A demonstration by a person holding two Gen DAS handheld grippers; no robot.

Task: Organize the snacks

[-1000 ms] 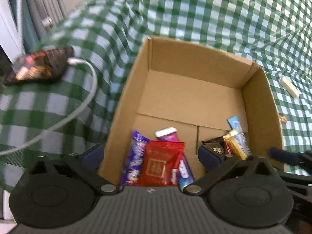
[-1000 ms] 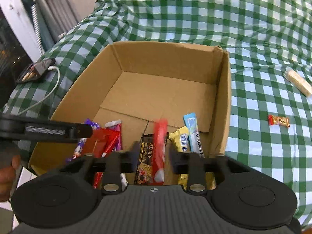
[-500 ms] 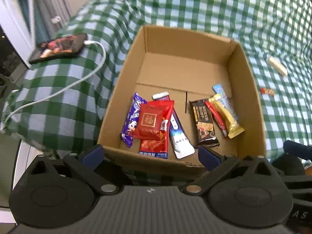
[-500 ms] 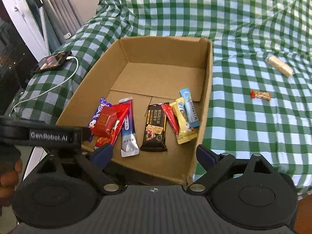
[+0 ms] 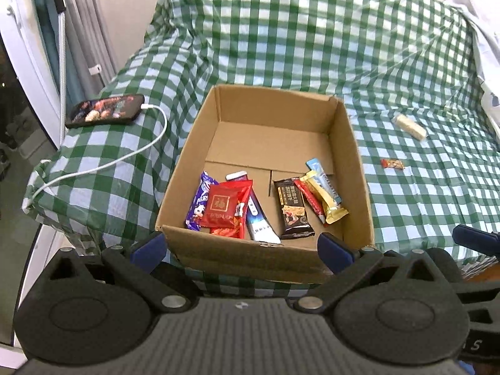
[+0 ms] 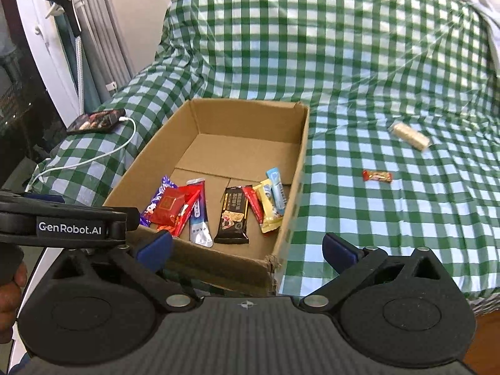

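Note:
An open cardboard box (image 5: 353, 143) (image 6: 300, 156) sits on a green checked cloth. Several snacks lie in its near half: a red pouch (image 5: 223, 207) (image 6: 167, 207), a purple bar (image 5: 200, 203), a brown bar (image 5: 292, 207) (image 6: 234, 215), a yellow bar (image 5: 326, 201) (image 6: 268, 209). Outside to the right lie a small red candy (image 5: 392, 163) (image 6: 377, 176) and a beige roll (image 5: 409, 126) (image 6: 409, 136). My left gripper (image 5: 240, 248) is open and empty before the box's near wall. My right gripper (image 6: 247, 248) is open and empty at the box's near right corner.
A phone (image 5: 104, 113) (image 6: 95, 121) on a white charging cable (image 5: 103, 164) lies left of the box. The cloth's left edge drops off beside a white door frame (image 5: 28, 62). The left gripper's body (image 6: 62, 223) crosses the right wrist view's lower left.
Both grippers pulled back and up out of the box. The right gripper let go of the thin red stick, which now lies in the box, and it opened.

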